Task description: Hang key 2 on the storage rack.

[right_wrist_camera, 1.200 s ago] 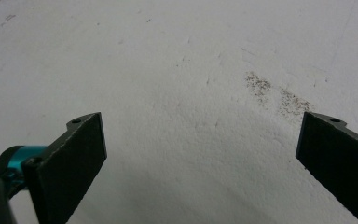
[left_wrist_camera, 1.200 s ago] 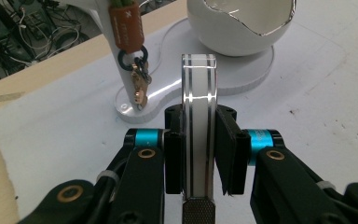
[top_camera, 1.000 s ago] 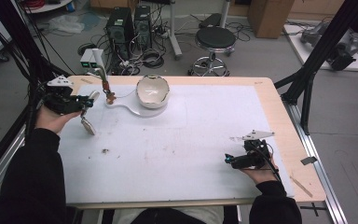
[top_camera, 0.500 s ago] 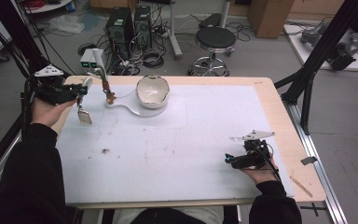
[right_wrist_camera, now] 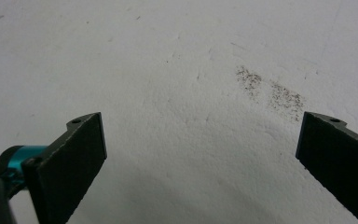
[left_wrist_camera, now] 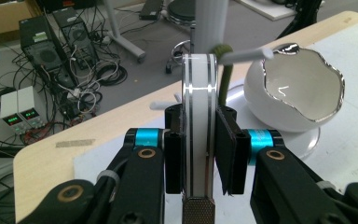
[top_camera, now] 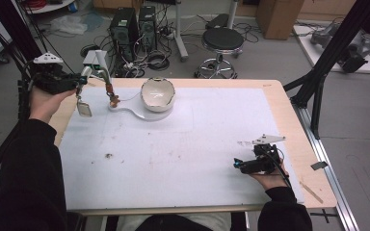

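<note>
Jaws on my left gripper (top_camera: 79, 79) are clamped on a flat white, silver-edged handle (left_wrist_camera: 199, 116), raised over the table's (top_camera: 289, 115) ten o'clock corner; its spoon-like end (top_camera: 84, 109) dangles below (shape too small to tell). Beside it, toward three o'clock, an eggshell-shaped bowl (top_camera: 157, 94) sits on a white stand. My right gripper (top_camera: 237, 165) rests at five o'clock, jaws spread wide over the bare, speckled mat (right_wrist_camera: 191, 116).

A flat white piece with thin metallic stripes (left_wrist_camera: 198, 135) stands on edge, clamped between the left gripper's (top_camera: 79, 81) jaws above the desk's far left corner. Nearby, a white egg-shaped bowl (top_camera: 157, 95) with a jagged silver rim sits upright on its white base.
</note>
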### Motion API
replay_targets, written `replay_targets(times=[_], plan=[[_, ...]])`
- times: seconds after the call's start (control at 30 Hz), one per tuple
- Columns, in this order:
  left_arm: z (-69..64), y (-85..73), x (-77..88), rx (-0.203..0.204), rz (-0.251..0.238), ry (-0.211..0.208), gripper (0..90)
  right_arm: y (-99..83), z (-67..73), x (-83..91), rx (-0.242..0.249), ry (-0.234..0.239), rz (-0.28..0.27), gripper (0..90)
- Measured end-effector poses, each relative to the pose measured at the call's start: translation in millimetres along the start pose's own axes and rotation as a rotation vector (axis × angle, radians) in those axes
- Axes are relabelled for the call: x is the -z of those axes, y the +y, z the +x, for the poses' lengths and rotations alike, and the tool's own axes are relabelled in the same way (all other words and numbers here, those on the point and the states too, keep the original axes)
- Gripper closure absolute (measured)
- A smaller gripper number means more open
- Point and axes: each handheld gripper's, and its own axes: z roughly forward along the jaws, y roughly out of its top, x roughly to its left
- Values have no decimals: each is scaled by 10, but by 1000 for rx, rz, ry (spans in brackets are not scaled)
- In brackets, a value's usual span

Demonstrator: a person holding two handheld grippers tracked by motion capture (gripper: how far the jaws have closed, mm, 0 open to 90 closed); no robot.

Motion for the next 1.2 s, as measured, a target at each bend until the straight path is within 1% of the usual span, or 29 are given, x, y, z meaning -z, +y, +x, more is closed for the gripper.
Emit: replay_targets(times=[0.1, 0.23, 0.27, 0.37, 0.47, 0.53, 0.57, 0.6, 0.67, 0.73, 0.8, 0.9, 0.93, 1.0, 1.07, 1.13, 1.17, 1.2], plan=[[41, 22, -30, -16, 13, 7, 745, -3, -2, -6, 6, -1, 2, 6], [132, 25, -30, 9, -25, 11, 745, -11, 1, 2, 0, -2, 4, 6], [147, 24, -35, 7, -32, 13, 745, -12, 2, 1, -1, -3, 2, 6], [186, 43, -53, -6, -36, 14, 746, -12, 8, -11, 3, -4, 8, 6], [239, 83, -75, 11, -42, 20, 746, -10, 27, -16, 7, -3, 12, 6], [253, 114, -106, -1, -29, 23, 746, -10, 23, -14, 5, -4, 13, 6], [256, 121, -120, -3, -36, 25, 746, -11, 16, -14, 4, -1, 11, 6], [265, 131, -132, 6, -40, 17, 746, -14, 9, -13, 8, -1, 11, 6], [276, 153, -153, 8, -37, 17, 746, -20, 0, -11, 6, 2, 14, 6], [288, 176, -171, 16, -49, 8, 746, -26, -9, -7, 2, 8, 14, 6], [303, 210, -190, 6, -49, 25, 746, -27, -12, -13, 3, 8, 15, 6], [353, 255, -231, 6, -55, 33, 746, -34, -3, -25, 7, 8, 27, 6], [373, 265, -251, 6, -49, 41, 746, -37, -1, -23, 10, 7, 31, 6], [418, 281, -289, 12, -36, 48, 746, -40, -4, -22, 10, 6, 30, 6], [441, 294, -325, 17, -42, 53, 746, -44, -14, -24, 8, 2, 30, 6], [434, 313, -362, 27, -49, 62, 746, -52, -20, -31, -1, 1, 37, 6], [420, 330, -381, 13, -43, 62, 746, -56, -24, -36, 0, 2, 40, 6], [396, 349, -400, -10, -36, 73, 745, -60, -27, -41, 4, 1, 44, 6]])
